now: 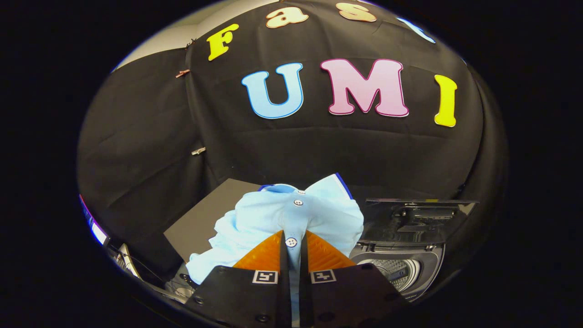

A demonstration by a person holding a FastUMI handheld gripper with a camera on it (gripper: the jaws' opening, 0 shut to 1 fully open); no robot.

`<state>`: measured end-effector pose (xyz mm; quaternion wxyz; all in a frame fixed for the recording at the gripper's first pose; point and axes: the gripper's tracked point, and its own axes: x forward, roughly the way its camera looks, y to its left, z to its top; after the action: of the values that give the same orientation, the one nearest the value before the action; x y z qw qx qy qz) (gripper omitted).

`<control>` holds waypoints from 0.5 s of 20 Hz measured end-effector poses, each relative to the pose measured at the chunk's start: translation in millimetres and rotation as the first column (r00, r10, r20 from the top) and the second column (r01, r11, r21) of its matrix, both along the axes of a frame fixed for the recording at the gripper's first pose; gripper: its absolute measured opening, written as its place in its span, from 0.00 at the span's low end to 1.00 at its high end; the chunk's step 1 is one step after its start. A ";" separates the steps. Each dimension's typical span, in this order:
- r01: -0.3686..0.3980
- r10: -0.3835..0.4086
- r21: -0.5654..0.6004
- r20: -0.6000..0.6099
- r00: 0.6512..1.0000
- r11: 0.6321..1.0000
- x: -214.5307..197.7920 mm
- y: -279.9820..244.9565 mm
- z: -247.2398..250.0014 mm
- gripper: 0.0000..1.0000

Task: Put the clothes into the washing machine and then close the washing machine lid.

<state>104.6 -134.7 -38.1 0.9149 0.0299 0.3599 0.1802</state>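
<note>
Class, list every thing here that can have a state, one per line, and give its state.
Shirt: lifted, pinched at its buttoned front, bunched.
Claw: shut on the shirt.
Washing machine: open, drum showing, to the right of the shirt.
Lid: raised, standing behind the opening.

Lt-blue shirt (291, 218), dk-blue trim

shirt (291, 218): soft cloth | lid (410, 221): glossy | drum (394, 271): perforated metal

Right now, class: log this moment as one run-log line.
gripper: shut on shirt | shirt: lifted, not in washer | washer: lid open
</note>
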 end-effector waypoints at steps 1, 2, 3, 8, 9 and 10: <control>-0.011 0.011 0.005 0.003 1.000 1.000 -1.3 -7.4 3.1 0.11; -0.021 0.021 0.008 0.009 1.000 1.000 -2.2 -16.7 5.5 0.11; -0.025 0.025 0.013 0.017 1.000 1.000 -2.8 -30.8 8.6 0.11; -0.028 0.028 0.001 0.052 0.998 1.000 0.5 -104.7 16.0 0.11; -0.026 0.026 -0.007 0.056 0.998 1.000 2.1 -120.1 15.0 0.11; -0.021 0.022 -0.016 0.062 0.998 1.000 4.5 -135.5 14.0 0.11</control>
<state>109.1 -270.2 -24.1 0.9239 0.0135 0.3329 0.1882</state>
